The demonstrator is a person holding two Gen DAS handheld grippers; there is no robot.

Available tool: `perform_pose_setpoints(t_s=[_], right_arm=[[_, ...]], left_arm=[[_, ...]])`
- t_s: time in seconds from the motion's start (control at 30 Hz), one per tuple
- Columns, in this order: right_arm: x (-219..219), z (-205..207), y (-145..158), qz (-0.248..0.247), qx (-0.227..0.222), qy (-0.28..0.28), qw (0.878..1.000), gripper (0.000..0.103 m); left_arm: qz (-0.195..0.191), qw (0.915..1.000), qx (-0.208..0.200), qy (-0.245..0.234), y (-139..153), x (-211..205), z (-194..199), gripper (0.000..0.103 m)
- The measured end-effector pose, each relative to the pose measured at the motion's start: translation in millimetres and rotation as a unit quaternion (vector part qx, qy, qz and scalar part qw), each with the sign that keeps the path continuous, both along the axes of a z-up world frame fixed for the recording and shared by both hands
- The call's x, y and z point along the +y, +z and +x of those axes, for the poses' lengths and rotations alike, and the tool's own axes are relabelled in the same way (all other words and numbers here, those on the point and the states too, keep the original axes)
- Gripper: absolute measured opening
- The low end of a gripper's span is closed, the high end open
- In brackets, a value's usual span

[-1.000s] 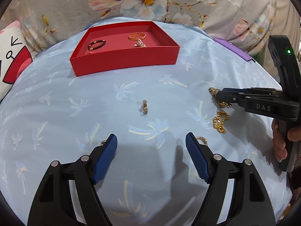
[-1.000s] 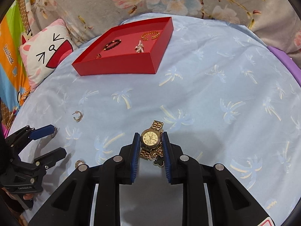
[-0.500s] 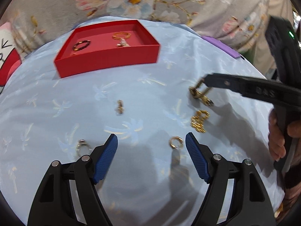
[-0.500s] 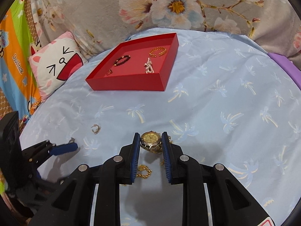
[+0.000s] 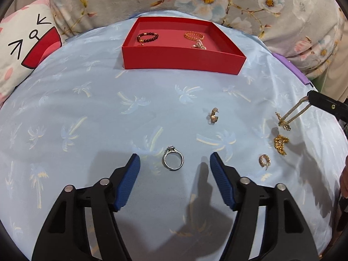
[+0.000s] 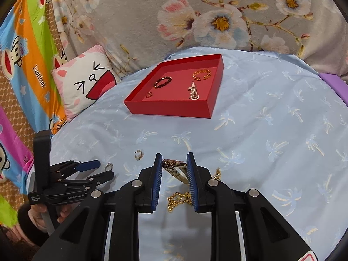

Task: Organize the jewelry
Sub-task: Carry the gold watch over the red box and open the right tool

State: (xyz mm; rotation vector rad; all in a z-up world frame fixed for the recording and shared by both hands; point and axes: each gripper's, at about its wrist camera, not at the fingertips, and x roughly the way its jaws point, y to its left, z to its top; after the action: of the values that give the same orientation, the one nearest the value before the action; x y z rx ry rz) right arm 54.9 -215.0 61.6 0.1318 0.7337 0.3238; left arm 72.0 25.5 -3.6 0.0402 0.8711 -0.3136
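A red tray (image 5: 182,59) (image 6: 169,108) at the far side of the blue cloth holds a dark bead bracelet (image 5: 147,37), a gold bangle (image 5: 194,36) and a crystal piece (image 6: 193,91). My right gripper (image 6: 174,163) is shut on a gold watch (image 6: 176,168), lifted above the cloth with its band hanging; it shows in the left wrist view (image 5: 291,115). My left gripper (image 5: 174,164) is open, low over a silver ring (image 5: 173,159) that lies between its fingertips. Two gold hoop earrings (image 5: 213,116) (image 5: 264,161) and a gold chain (image 5: 280,144) (image 6: 179,198) lie on the cloth.
A cat-face pillow (image 5: 24,50) lies at the left edge of the table. Floral fabric (image 6: 217,17) hangs behind. A purple edge (image 5: 291,68) shows at the right rim.
My right gripper has lifted the gold watch off the cloth, leaving the gold chain behind. My left gripper has moved left, so the silver ring now sits between its open fingers.
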Motion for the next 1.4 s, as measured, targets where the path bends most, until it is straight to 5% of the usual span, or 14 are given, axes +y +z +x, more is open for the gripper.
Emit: perform_pose_setpoints(t_s=[0.17, 0.3, 0.5, 1.0, 1.4], right_arm=[[3, 0, -2, -0.001, 0.003, 0.003, 1.0, 0.021], [4, 0, -4, -0.003, 0.005, 0.003, 1.0, 0.021], [3, 0, -4, -0.002, 0.006, 0.001, 1.0, 0.021], [2, 13, 19, 0.0, 0.002, 0.01, 1.0, 0.021], [20, 157, 76, -0.033, -0.032, -0.009, 0.999, 0.021]], left_arm=[[0.032, 0.9994, -0.013, 0.002, -3, -9, 3, 0.06], [0.043, 0.9989, -0.019, -0.001, -2, -13, 3, 0.038], [0.036, 0.999, -0.021, -0.013, -2, -14, 0, 0.02], [0.004, 0.9992, -0.021, -0.033, 24, -12, -1, 0.02], [-0.018, 0.9971, -0.072, -0.017, 102, -8, 107, 0.02]])
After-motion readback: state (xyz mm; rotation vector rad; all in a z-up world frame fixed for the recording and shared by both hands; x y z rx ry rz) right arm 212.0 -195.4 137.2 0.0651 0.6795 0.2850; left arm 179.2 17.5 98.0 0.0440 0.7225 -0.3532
